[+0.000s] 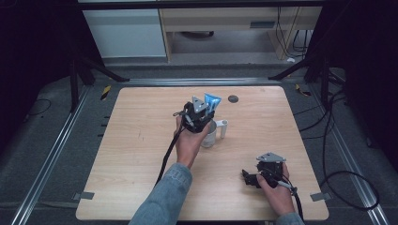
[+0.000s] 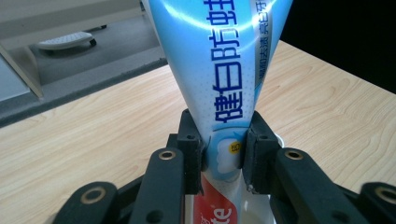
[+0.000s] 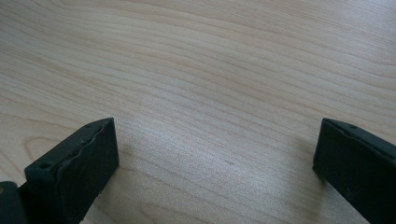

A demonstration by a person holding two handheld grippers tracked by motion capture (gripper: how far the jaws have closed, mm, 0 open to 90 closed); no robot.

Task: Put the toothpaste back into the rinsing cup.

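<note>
Near the centre of the table (image 1: 141, 140), slightly toward 1 o'clock, we find the left gripper (image 1: 199, 114) holding a toothpaste tube (image 2: 219, 70) above a white cup (image 1: 210, 133). Its jaws are pinching the tube across its lower body, one pad (image 2: 190, 151) on each flank, with the flat crimped end pointing up and away and the red-printed cap end pointing down. In the left gripper view a white rim is visible just beneath the tube, at 5 o'clock from the grasp; we judge that the cap end sits at or just inside the cup mouth, though how deep it reaches cannot be determined.

At 4 o'clock from the cup, well apart, the right gripper (image 1: 251, 178) rests low near the table edge. Its jaws are spread wide with bare wood grain between them; it holds nothing.

Status, as we judge it: grasp and carry of the tube are complete, and alignment over the cup appears achieved. Remaining: lower the tube fully, release the grip, and withdraw clear of the cup. The cup handle (image 1: 224, 127) faces 3 o'clock and is unobstructed.
</note>
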